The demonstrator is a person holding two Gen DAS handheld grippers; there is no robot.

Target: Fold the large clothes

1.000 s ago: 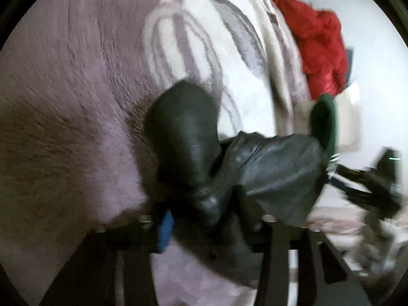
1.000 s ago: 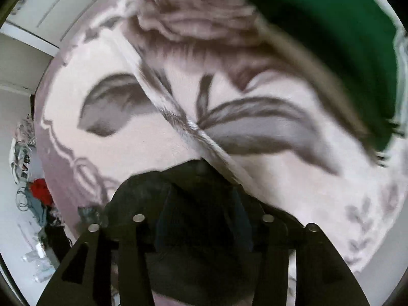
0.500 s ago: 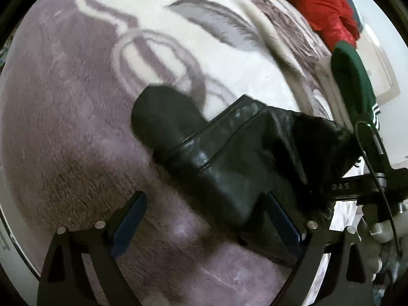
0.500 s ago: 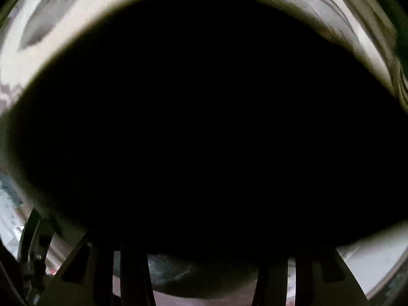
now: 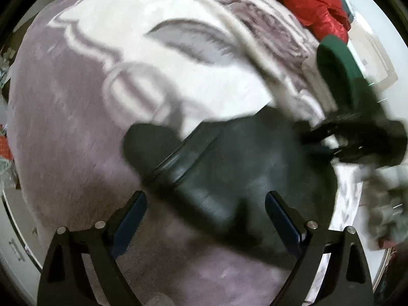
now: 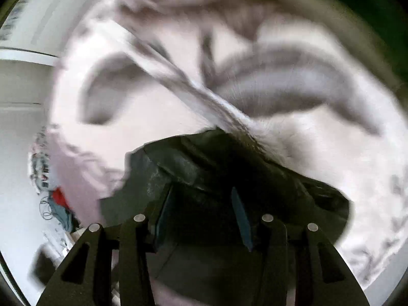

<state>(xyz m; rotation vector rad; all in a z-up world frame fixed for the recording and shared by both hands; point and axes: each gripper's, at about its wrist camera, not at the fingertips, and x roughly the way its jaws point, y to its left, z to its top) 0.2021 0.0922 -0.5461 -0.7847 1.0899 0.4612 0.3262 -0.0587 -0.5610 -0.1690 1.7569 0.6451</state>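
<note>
Here, left hand-held gripper (image 5: 206,213) wide, right hand-held gripper (image 6: 201,214) on black jacket (image 5: 237,168) (no legible writing).

No text, label, brand or number can be read in either wrist view. Motion blur smears the right gripper (image 5: 354,137), at about three o'clock in the left wrist view, so any lettering on its body is perhaps there but illegible.
</note>
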